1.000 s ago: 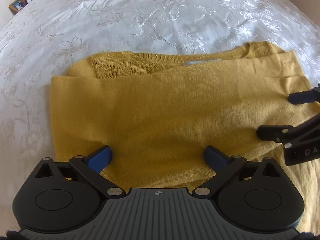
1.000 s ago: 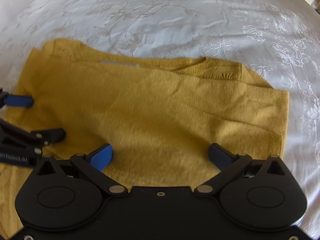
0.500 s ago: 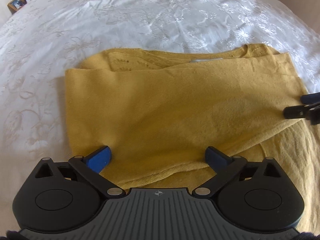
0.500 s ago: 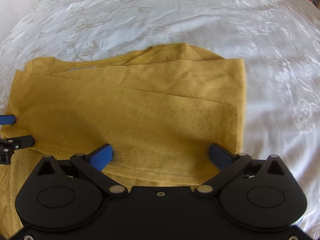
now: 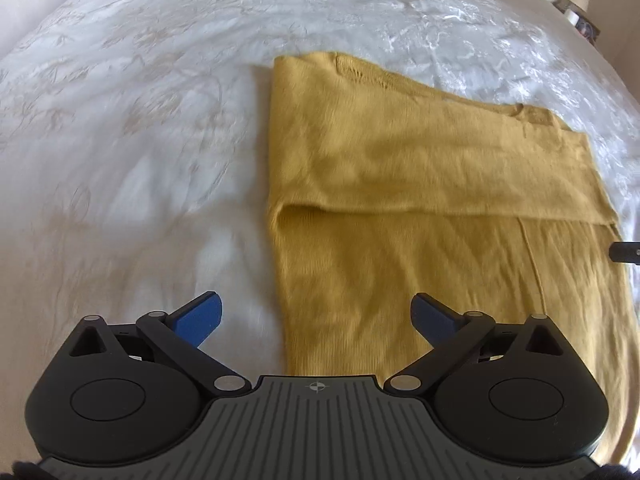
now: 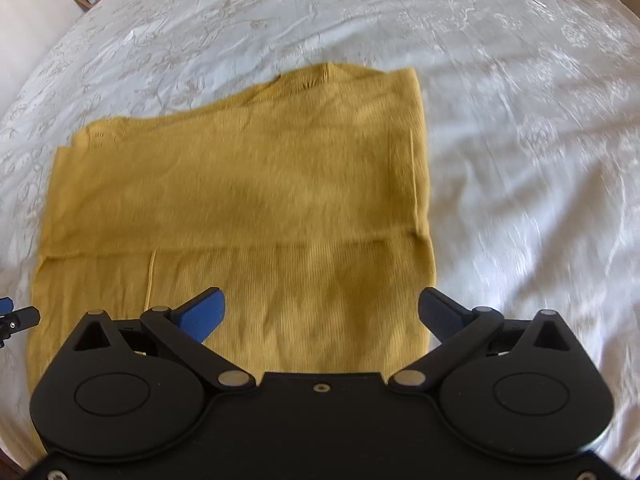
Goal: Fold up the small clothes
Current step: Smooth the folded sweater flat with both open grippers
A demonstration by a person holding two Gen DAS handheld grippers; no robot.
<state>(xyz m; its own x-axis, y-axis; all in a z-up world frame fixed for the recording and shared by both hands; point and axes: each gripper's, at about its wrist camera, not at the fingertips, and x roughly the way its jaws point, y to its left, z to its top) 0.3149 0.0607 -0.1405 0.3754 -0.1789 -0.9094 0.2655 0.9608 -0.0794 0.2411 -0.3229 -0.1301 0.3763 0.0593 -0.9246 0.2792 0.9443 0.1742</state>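
Two hand-held grippers hang above a mustard-yellow knit top (image 5: 420, 216) that lies flat on a bed, and neither has hold of anything. The left hand-held gripper (image 5: 316, 316) has its jaws spread wide over the garment's left edge, one blue pad (image 5: 200, 316) over bare bedspread and the other over cloth. The right hand-held gripper (image 6: 320, 312) is released in the same way, straddling the right edge. That placement, one tool to each side edge, suggests they are lined up for the next fold — though which edge will be taken cannot be told from here.

The top sits near the middle of the white bedspread (image 5: 140, 140), already folded once: a doubled upper band ends in a straight horizontal edge across the body, probably so the piece becomes a compact rectangle. Its fabric is a fine ribbed knit, soft and limp, with shallow ripples in the lower single layer and an openwork pattern near the far edge. A thin vertical seam runs down the lower part. The bedspread is smooth, slightly glossy and embroidered with pale floral tracery — a slippery base on which the knit might creep when dragged.
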